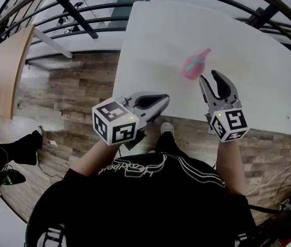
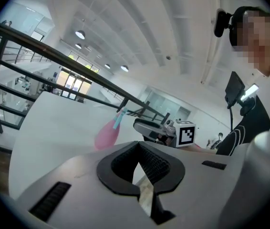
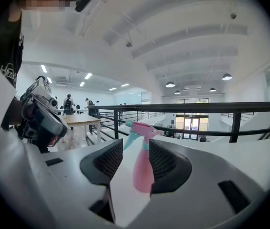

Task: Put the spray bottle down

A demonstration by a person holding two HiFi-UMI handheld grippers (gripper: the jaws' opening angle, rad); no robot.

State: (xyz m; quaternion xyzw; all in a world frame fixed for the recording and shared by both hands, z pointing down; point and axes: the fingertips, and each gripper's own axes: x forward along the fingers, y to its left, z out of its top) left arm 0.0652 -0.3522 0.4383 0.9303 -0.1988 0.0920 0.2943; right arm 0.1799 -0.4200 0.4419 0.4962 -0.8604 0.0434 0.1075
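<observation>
A pink spray bottle with a teal trigger stands upright on the white table. My right gripper is open just behind it, its tips short of the bottle and not touching it. In the right gripper view the bottle shows through the gap between the jaws of the right gripper. My left gripper hovers at the table's near edge with its jaws shut on nothing. In the left gripper view, the left gripper looks across at the bottle.
A black railing runs behind and to the left of the white table. A wooden table stands at far left above a plank floor. Another person's dark leg lies on the floor at left.
</observation>
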